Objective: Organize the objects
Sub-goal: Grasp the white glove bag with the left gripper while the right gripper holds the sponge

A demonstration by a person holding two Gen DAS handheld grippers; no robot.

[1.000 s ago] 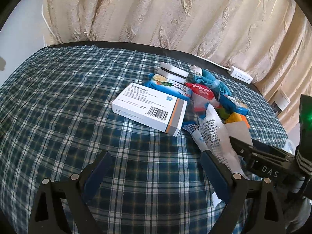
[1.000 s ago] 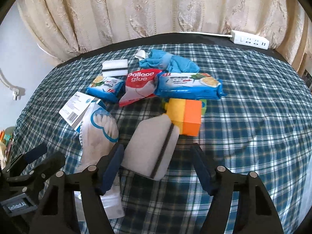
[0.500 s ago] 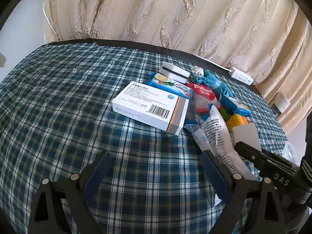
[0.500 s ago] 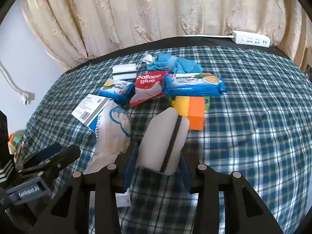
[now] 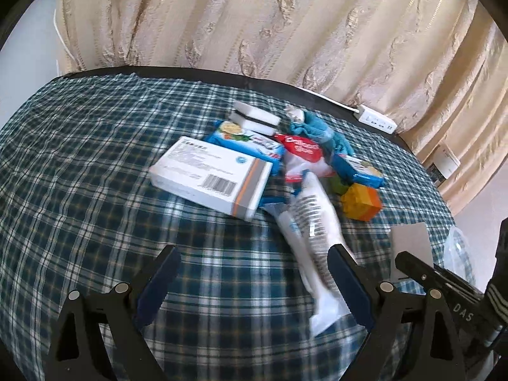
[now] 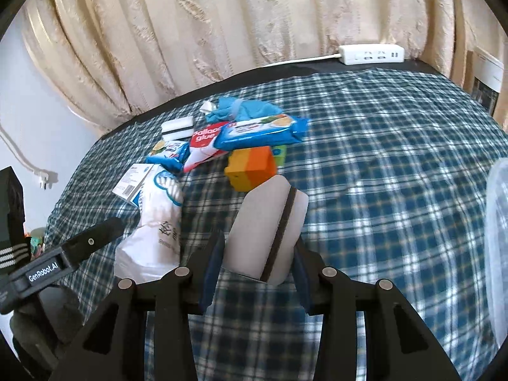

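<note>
My right gripper [image 6: 258, 247] is shut on a white sponge with a dark stripe [image 6: 270, 222] and holds it tilted above the plaid tablecloth [image 6: 381, 174]. In the left wrist view the same sponge [image 5: 411, 241] shows at the right, clamped in the black fingers. My left gripper [image 5: 254, 254] stands open over the cloth with nothing between its pads. A white glove packet [image 5: 314, 231] lies by its right finger. Behind that lie a white medicine box [image 5: 209, 177], an orange and yellow block [image 5: 362, 203], a red balloon glue packet [image 5: 301, 155] and blue snack packets [image 6: 263, 130].
A second white sponge [image 5: 254, 117] and a blue cloth [image 5: 317, 130] lie at the back of the pile. A white power strip [image 6: 371, 55] sits on the table's far edge below the curtain. A clear plastic container [image 6: 498, 238] stands at the right.
The right gripper closed on the striped sponge, lifted it off the cloth and carried it to the right, away from the pile. The left gripper stayed open and nearly still.
</note>
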